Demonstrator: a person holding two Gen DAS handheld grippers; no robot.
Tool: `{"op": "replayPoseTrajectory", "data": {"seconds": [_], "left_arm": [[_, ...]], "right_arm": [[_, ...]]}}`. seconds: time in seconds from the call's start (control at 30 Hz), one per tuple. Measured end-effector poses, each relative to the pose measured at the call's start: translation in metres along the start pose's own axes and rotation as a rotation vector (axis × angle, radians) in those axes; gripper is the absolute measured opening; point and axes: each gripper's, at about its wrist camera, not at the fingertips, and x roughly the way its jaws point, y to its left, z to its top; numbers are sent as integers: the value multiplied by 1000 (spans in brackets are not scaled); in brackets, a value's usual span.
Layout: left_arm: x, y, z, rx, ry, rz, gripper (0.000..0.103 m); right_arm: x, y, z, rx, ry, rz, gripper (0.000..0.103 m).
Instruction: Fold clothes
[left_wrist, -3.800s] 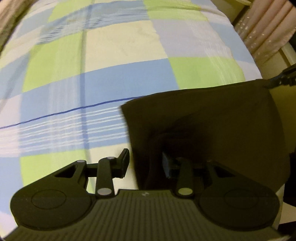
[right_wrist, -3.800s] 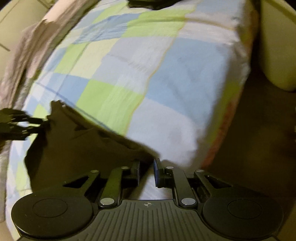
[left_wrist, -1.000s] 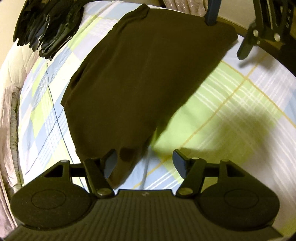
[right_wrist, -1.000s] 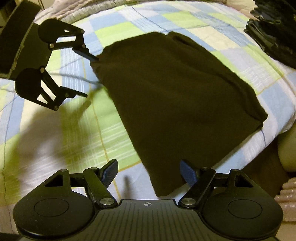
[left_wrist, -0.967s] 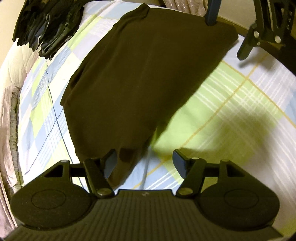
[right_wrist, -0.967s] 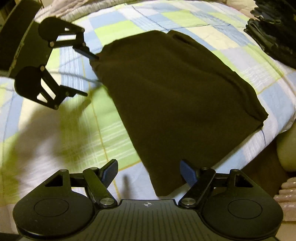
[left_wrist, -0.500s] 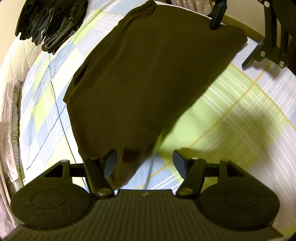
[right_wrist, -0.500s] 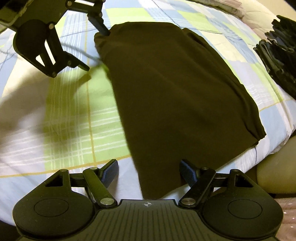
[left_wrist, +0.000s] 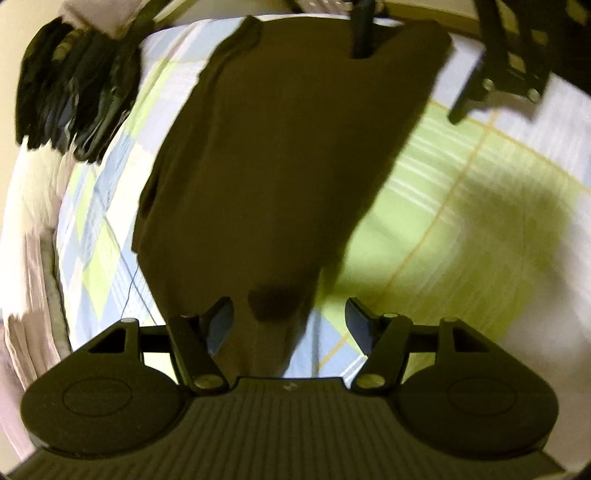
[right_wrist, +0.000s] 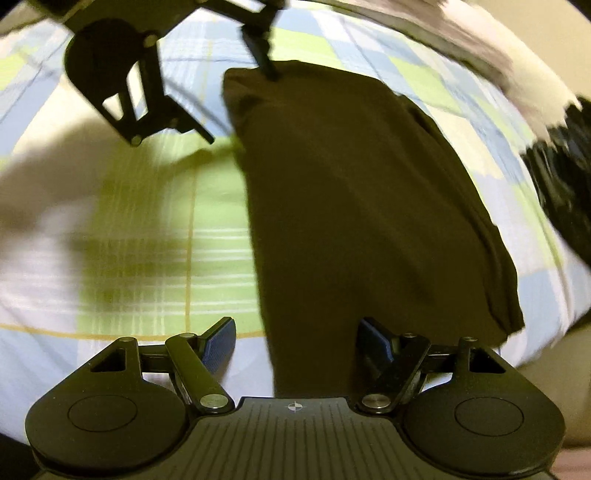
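Both claws, left (left_wrist: 289, 318) and right (right_wrist: 297, 338), rolled, gaping, straddling the brown garment's (left_wrist: 280, 147) corners.

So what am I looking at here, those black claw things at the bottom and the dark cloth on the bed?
Those are hand-held tongs; a person holds one pair in each hand, no robot arm. Each picture comes from a camera on one pair, looking along its fingers. One shows the left tongs, the other the right tongs. Both stand open and hold nothing. A dark brown garment lies flat on a checked bedsheet, one corner between each pair's fingers. A pile of black clothes lies further off.
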Motion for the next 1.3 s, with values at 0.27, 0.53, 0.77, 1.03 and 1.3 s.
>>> {"op": "replayPoseTrajectory", "data": {"seconds": [0.27, 0.53, 0.77, 1.03, 1.3], "left_arm": [[18, 8, 1, 47, -17, 2, 63], [32, 29, 11, 13, 15, -89, 50], [32, 30, 9, 1, 18, -106, 45], [33, 29, 4, -8, 8, -112, 43], [33, 30, -4, -40, -20, -129, 32]], "right_arm": [[7, -15, 3, -68, -36, -62, 60], [-5, -33, 10, -19, -26, 26, 31], [-10, -41, 13, 13, -14, 44, 30], [-10, -37, 11, 20, -10, 34, 30], [1, -13, 10, -40, -11, -30, 53]]}}
